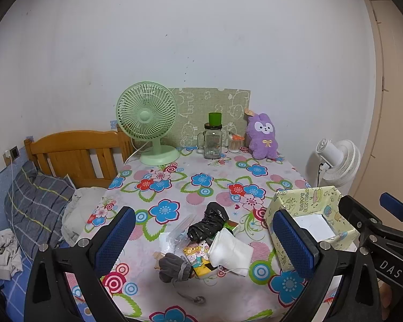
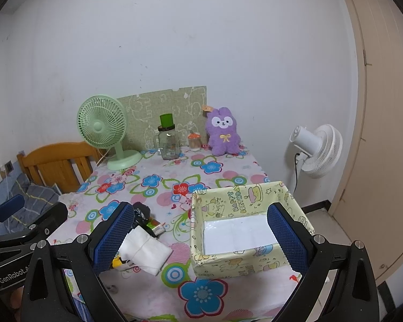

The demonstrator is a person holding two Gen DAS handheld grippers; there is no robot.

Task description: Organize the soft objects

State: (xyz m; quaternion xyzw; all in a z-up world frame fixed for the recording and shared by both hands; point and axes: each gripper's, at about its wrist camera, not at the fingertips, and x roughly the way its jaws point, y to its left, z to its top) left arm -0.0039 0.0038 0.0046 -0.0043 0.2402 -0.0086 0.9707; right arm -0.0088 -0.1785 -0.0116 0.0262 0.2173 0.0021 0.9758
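Lighting: even, soft, indoor; shadows faint. Focus: sharp between the fingers (image 1: 115,237). Edges: strongly bowed by fisheye, corners blacked out.

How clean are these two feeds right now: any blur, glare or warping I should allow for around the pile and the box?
Left wrist view: sharp, evenly lit, no glare; fisheye bends the door frame and darkens the corners; the open left tongs frame the pile. Right wrist view: equally sharp, with soft reflections on the box liner; the open right tongs partly hide the white pouch.
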